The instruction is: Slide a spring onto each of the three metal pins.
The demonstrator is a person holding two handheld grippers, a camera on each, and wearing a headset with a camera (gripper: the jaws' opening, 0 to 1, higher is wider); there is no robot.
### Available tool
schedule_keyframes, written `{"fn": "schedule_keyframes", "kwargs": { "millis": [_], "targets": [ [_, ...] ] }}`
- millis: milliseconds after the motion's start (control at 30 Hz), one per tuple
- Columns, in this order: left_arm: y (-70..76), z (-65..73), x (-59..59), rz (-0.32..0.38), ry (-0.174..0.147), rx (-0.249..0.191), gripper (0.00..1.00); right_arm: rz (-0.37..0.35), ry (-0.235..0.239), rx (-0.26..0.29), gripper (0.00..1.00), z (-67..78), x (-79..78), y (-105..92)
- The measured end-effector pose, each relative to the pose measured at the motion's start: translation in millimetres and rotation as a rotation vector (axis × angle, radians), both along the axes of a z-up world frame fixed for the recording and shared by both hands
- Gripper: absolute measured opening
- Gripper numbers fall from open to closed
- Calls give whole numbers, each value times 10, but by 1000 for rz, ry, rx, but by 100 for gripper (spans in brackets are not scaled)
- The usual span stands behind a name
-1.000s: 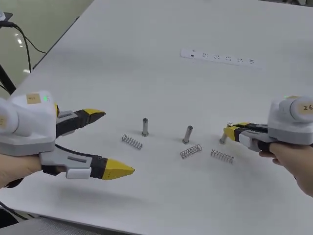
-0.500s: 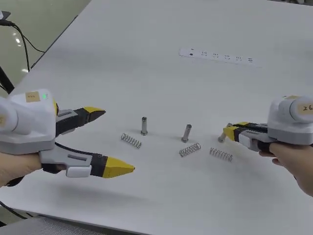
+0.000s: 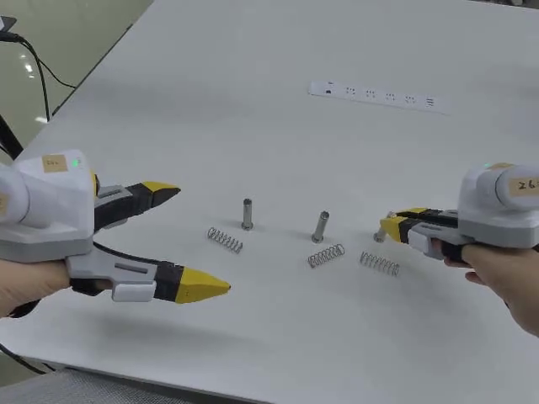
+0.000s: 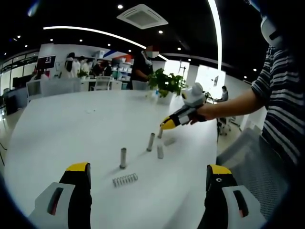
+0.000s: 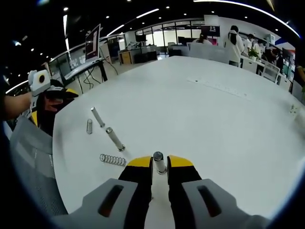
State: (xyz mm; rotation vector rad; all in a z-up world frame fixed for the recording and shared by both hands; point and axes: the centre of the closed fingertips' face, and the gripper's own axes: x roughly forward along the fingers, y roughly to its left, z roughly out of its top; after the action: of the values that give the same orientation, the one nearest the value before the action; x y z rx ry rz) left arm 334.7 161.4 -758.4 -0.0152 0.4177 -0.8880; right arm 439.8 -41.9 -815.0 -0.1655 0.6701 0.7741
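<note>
At 9 o'clock in the head view the left tool [image 3: 184, 240] is held level, pointing across the white worktop [image 3: 253, 101] with its yellow-tipped jaws spread wide and empty. From 3 o'clock the right tool [image 3: 389, 227] reaches in low, its jaws clenched on a short grey metal pin [image 5: 158, 162]. There are three pins in all, the second pin [image 3: 247, 214] and third pin [image 3: 321, 227] standing upright near centre, and three coiled wire springs lie loose toward 6 o'clock of them: left spring [image 3: 225, 240], middle spring [image 3: 326, 255], right spring [image 3: 379, 264].

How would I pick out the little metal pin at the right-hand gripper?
On the white table, this side of the power strip, stand three pins. Yours is the rightmost pin, held by the yellow-tipped right gripper; the middle pin and left pin stand free.
</note>
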Motion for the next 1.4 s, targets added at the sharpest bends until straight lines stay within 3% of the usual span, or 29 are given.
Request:
{"fn": "schedule_keyframes", "kwargs": {
  "millis": [533, 967, 1100, 1167, 1267, 1400],
  "targets": [
    [-11, 36, -2, -5, -4, 0, 98, 7, -2, 10, 14, 31, -49, -14],
    [-18, 35, 1, -10, -1, 4, 98, 47, -24, 18, 17, 157, -116, -91],
    [-13, 35, -6, -10, 0, 3, 98, 90, -24, -8, 16, 138, -173, -95],
    [-13, 35, -13, -11, 0, 3, 98, 133, -26, -36, 16, 107, -226, -89],
    [-14, 34, -17, -11, 0, 4, 98, 237, -70, -112, 18, 57, -319, -66],
    [-20, 43, -13, -11, -3, 1, 98, 313, -71, -157, 18, -21, -409, -41]
  ]
}}
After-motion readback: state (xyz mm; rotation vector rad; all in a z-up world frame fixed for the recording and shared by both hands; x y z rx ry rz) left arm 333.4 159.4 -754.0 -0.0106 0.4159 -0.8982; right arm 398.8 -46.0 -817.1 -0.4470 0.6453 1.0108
